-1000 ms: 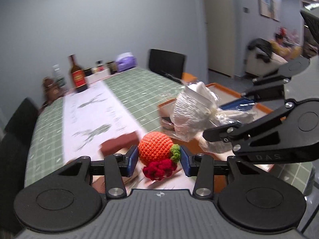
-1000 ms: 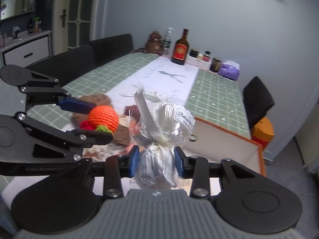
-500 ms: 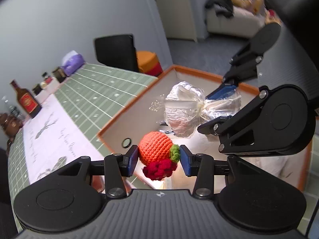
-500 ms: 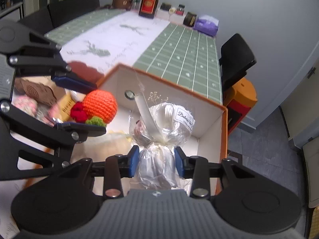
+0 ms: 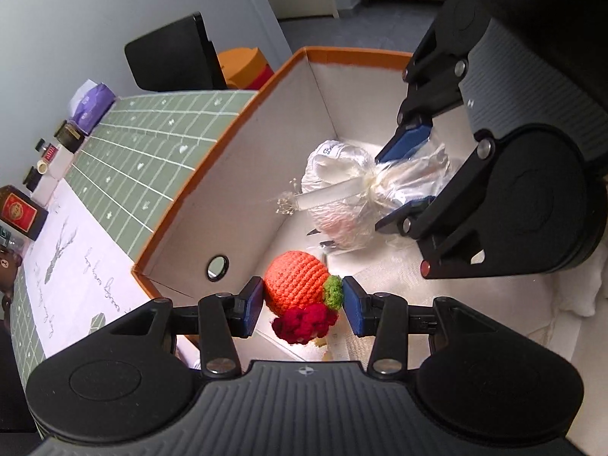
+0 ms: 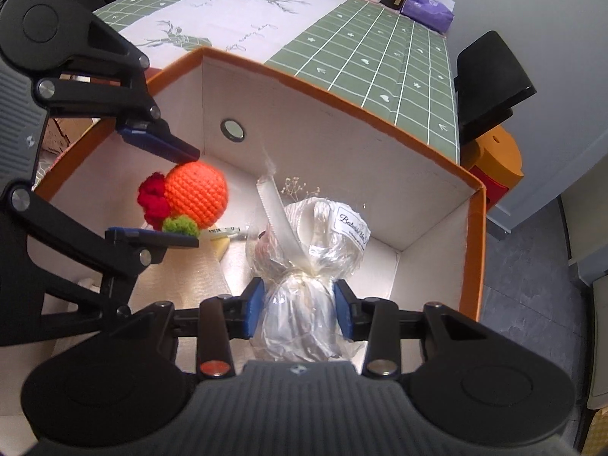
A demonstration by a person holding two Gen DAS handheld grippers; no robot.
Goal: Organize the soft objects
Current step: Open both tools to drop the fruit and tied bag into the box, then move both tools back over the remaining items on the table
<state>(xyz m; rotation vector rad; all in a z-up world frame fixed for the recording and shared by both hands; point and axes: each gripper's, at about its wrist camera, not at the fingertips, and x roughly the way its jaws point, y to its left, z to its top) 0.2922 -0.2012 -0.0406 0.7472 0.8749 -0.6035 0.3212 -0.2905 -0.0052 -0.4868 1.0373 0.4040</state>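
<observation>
Left wrist view: left gripper, lower centre of frame, blue pads part-way apart and pressed on either side of a crocheted orange ball with a green tuft and a red knitted cluster below it; the ball hangs inside the white-walled, orange-rimmed box, near its lower-left corner by a round metal eyelet. Right gripper, upper right, pads either side of the gathered neck of a clear cellophane bundle tied with a white ribbon, low in the box beside its far wall. Upper left: green grid tablecloth with a white printed runner, a purple tissue pack, small jars, a black chair. Right wrist view: right gripper, lower centre, jaws opening, the cellophane bundle still between the pads, which touch its crinkled neck; the labelled round part lies toward the box's right corner. Left gripper, centre left, holding the crocheted orange ball above the box floor. Tablecloth and black chair, top and upper right.
</observation>
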